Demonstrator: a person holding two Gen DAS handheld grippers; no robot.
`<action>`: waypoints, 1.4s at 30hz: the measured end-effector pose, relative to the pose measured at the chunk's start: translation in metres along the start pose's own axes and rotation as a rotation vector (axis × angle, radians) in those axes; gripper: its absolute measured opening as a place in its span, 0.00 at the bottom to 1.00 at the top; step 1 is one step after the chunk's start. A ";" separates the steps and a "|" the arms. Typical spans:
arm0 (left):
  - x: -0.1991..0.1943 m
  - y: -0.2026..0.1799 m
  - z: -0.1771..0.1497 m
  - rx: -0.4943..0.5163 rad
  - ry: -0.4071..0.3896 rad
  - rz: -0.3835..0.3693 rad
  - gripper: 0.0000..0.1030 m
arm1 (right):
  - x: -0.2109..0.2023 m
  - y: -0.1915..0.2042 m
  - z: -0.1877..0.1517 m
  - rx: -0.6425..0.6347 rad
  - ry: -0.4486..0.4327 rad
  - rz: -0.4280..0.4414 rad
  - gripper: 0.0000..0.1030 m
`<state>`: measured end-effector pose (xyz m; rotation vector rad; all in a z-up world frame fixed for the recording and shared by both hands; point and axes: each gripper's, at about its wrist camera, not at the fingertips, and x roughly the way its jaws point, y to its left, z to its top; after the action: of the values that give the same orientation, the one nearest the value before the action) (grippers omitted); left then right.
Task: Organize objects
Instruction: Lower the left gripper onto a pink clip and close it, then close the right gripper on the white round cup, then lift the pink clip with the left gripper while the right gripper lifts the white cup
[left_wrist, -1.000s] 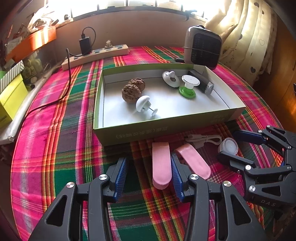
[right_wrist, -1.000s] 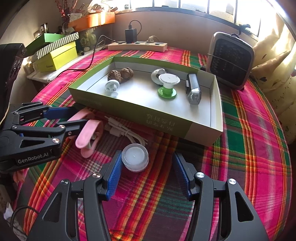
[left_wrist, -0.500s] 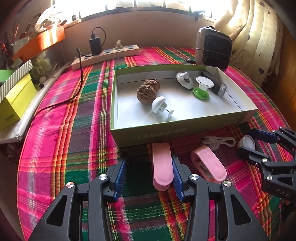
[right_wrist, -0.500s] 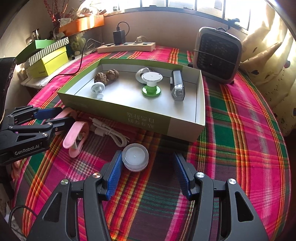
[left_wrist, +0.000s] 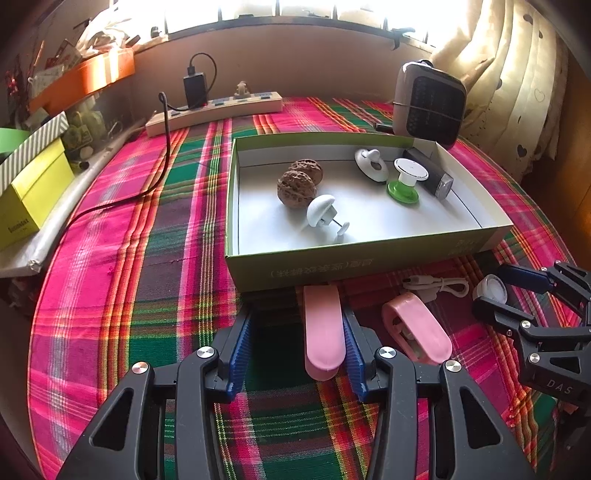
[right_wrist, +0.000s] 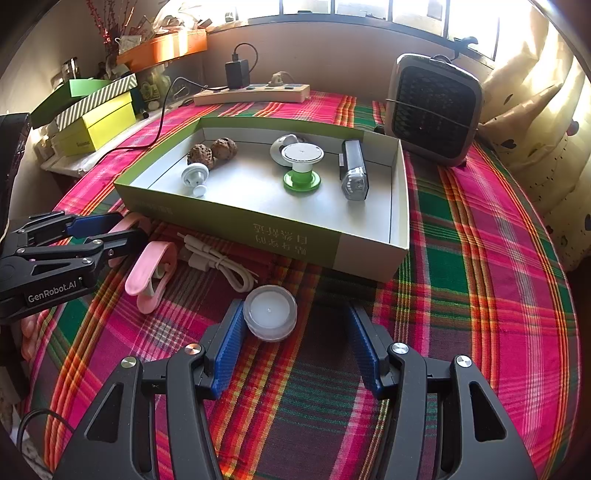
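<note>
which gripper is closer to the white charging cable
Left. The left gripper sits just beside the cable, past the pink clips. The right gripper sits nearer the camera, behind the candle.

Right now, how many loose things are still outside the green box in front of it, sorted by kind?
pink clips: 2
white cable: 1
tealight candle: 1
Total: 4

Round worktop (right_wrist: 480, 258) under pink-green plaid cloth bears an open green cardboard tray (right_wrist: 295, 240), grey fan heater (right_wrist: 434, 107), cream power strip (right_wrist: 251, 94), two pink plastic clips (left_wrist: 415, 328), coiled white cable (right_wrist: 221, 264) and white tealight (right_wrist: 270, 312).
</note>
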<state>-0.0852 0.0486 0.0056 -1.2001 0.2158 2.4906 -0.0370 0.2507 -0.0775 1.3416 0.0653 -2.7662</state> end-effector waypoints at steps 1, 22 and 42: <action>0.000 -0.001 0.000 0.002 0.000 0.002 0.41 | 0.000 0.000 0.000 0.001 0.000 0.000 0.54; 0.000 0.008 0.002 -0.033 0.000 0.035 0.16 | -0.002 0.005 -0.001 0.001 -0.006 0.012 0.33; 0.000 0.009 0.001 -0.026 -0.002 0.041 0.15 | -0.003 0.005 -0.001 0.009 -0.009 0.014 0.28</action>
<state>-0.0894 0.0411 0.0064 -1.2148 0.2092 2.5373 -0.0335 0.2456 -0.0761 1.3269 0.0437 -2.7640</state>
